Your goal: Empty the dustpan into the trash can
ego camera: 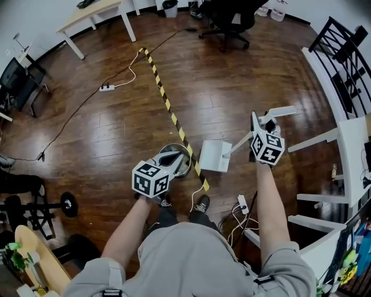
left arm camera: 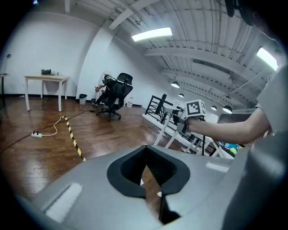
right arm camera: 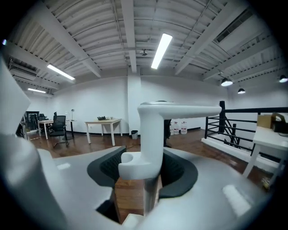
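— Where do we hold the dustpan (ego camera: 214, 155)?
— Our right gripper (ego camera: 261, 120) pinches its handle (ego camera: 237, 144). The pan sits low beside the trash can (ego camera: 186, 158), the handle slanting up-right.
— And our left gripper (ego camera: 171, 158)?
— Seemingly pressed together, empty, over the can; its inside is hidden.

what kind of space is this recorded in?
Probably an open-plan office or lab workspace: a wooden floor with a desk, a black office chair, and striped hazard tape laid across it.
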`<action>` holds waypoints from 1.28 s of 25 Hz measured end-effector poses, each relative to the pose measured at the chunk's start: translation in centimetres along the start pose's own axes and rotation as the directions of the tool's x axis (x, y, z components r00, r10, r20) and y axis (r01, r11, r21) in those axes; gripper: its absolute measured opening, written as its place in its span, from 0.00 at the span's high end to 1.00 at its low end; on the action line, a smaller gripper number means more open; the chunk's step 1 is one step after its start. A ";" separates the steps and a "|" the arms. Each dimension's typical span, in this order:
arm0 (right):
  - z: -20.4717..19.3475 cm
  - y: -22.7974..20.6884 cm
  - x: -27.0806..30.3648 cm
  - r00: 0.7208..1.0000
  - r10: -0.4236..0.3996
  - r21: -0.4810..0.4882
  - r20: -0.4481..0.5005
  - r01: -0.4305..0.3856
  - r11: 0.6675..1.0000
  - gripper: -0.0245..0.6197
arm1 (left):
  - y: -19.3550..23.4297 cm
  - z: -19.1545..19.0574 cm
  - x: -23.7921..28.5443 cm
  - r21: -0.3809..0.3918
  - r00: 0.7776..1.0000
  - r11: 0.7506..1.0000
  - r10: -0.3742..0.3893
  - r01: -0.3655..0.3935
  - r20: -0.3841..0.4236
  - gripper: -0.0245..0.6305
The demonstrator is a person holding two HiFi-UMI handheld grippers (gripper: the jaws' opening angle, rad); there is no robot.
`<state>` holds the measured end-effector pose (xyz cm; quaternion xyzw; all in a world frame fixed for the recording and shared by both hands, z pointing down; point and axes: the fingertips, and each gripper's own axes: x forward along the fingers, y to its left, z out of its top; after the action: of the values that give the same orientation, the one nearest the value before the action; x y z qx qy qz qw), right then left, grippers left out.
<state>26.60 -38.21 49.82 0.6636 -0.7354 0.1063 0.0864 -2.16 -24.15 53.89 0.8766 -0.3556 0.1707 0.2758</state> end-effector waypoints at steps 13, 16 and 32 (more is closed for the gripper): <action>-15.0 -3.2 -1.2 0.974 -0.107 0.078 -0.199 0.125 0.989 0.64 | -0.6 -1.5 3.6 -0.025 0.999 0.999 -0.025 0.024 -0.047 0.95; -16.2 -4.3 -1.7 0.959 -0.143 0.110 -0.246 0.174 0.978 0.64 | -0.4 -1.4 4.1 -0.016 0.997 0.999 -0.052 0.051 -0.066 0.95; -21.9 -8.6 -11.1 0.865 -0.271 0.274 -0.423 0.407 0.871 0.49 | -3.2 1.3 5.1 0.105 0.969 0.968 -0.217 0.229 -0.117 0.95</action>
<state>36.02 -22.51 68.30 0.7565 -0.5435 0.3431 0.1205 3.73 -25.73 54.26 0.9157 -0.2290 0.2047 0.2592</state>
